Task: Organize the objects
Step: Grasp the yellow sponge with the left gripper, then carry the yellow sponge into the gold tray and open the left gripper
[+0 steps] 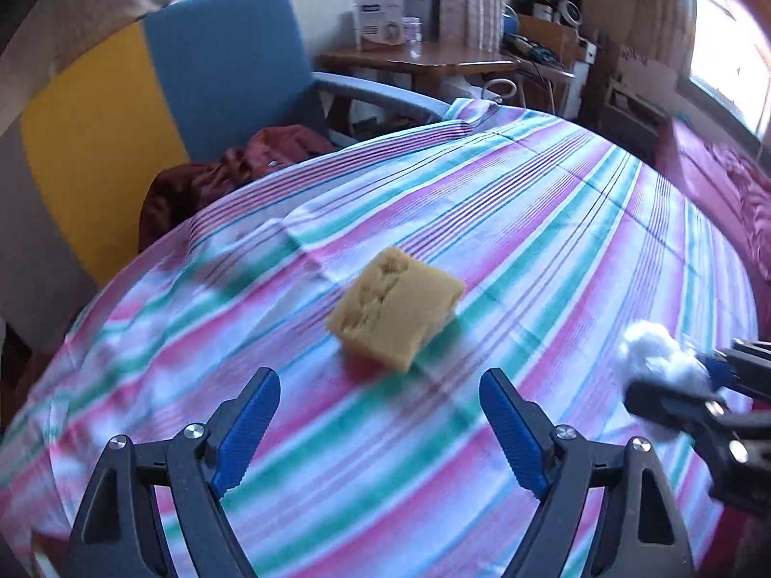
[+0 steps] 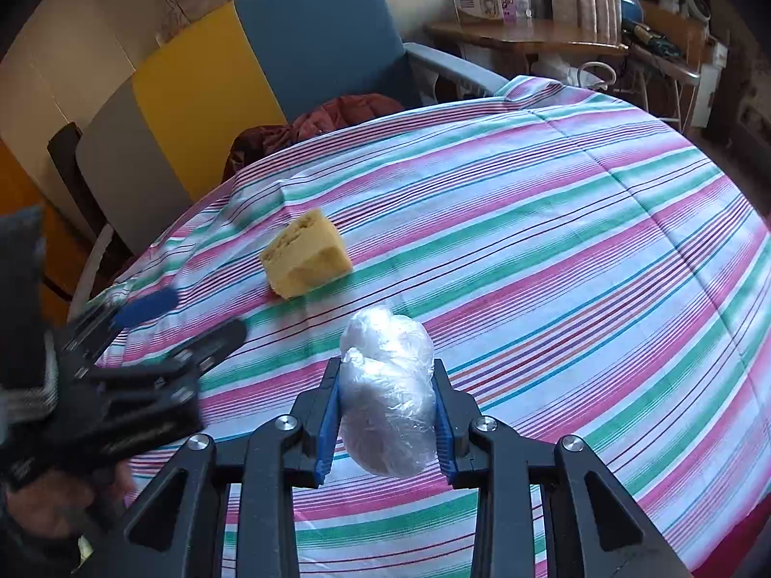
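A yellow sponge (image 1: 396,307) lies on the striped tablecloth (image 1: 554,221). My left gripper (image 1: 380,385) is open and empty, just short of the sponge. My right gripper (image 2: 388,375) is shut on a white bundle wrapped in clear plastic (image 2: 388,390) and holds it over the cloth. In the left wrist view the right gripper (image 1: 694,385) shows at the right edge with the white bundle (image 1: 658,349). In the right wrist view the sponge (image 2: 306,253) lies ahead to the left, and the left gripper (image 2: 188,318) shows open at the left edge.
A blue and yellow chair (image 1: 226,62) stands beyond the table's far left edge with a dark red cloth (image 1: 231,178) on its seat. A wooden desk (image 1: 433,60) with boxes stands at the back. A pink bed (image 1: 723,183) is at the right.
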Motion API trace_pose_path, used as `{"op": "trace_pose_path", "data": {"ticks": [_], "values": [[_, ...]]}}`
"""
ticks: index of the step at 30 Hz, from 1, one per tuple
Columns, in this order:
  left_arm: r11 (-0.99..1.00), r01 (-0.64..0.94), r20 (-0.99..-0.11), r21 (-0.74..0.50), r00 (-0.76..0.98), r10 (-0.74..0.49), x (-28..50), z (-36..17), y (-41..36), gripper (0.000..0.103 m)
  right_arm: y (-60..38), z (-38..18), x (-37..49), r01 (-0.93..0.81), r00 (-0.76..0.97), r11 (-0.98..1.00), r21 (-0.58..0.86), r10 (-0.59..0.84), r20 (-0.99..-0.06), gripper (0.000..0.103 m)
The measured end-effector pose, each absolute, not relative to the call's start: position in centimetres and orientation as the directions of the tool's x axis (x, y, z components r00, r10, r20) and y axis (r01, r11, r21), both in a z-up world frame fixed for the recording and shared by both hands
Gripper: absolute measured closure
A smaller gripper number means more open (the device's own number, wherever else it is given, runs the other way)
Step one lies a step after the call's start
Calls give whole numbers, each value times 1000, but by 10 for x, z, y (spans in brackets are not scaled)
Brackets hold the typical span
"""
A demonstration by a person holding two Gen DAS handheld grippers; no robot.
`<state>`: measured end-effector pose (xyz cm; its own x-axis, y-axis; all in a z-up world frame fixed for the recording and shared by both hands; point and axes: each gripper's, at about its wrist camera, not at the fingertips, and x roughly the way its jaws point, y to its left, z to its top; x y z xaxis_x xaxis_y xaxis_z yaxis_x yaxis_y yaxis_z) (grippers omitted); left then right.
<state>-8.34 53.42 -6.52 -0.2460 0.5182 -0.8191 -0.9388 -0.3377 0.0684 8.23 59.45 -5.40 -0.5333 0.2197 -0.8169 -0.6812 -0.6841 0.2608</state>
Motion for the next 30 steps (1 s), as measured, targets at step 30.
{"op": "trace_pose_path", "data": {"ticks": [30], "values": [[-606, -789, -756, -104, -333, 563, -43, -20, 368, 46, 539, -65, 42, -442, -549, -878, 185, 102, -830, 69]]}}
